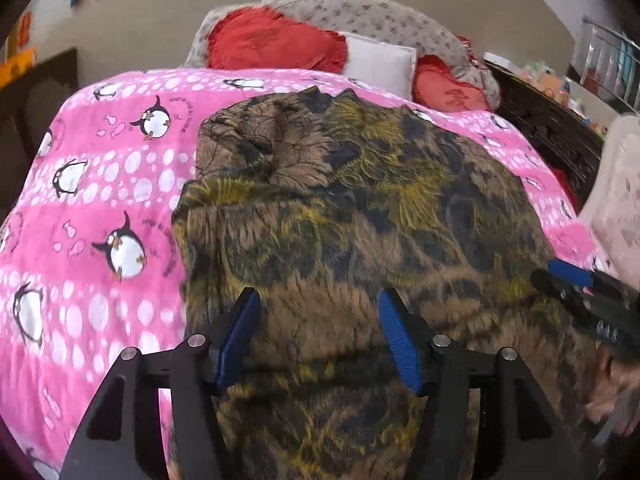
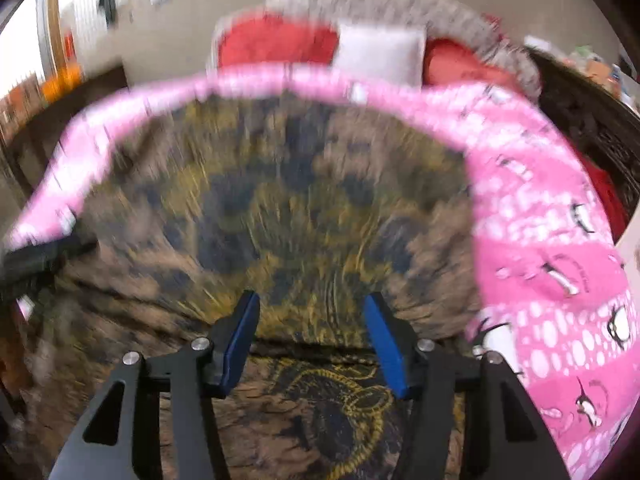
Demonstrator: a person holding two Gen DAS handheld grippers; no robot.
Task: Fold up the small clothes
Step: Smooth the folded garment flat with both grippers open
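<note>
A brown, yellow and dark blue patterned garment (image 1: 360, 208) lies spread on a pink penguin blanket (image 1: 100, 200); its far left part is bunched. My left gripper (image 1: 318, 336) is open just above the garment's near edge, holding nothing. My right gripper (image 2: 310, 340) is open over the near part of the same garment (image 2: 288, 200), holding nothing; this view is motion-blurred. The right gripper also shows at the right edge of the left wrist view (image 1: 588, 292). The left gripper shows as a dark shape at the left edge of the right wrist view (image 2: 36, 260).
Red pillows (image 1: 276, 44), a white pillow (image 1: 380, 64) and a grey patterned quilt (image 1: 360, 12) lie at the bed's head. Dark furniture (image 1: 548, 132) stands to the right of the bed, with a pale cloth (image 1: 620, 208) near it.
</note>
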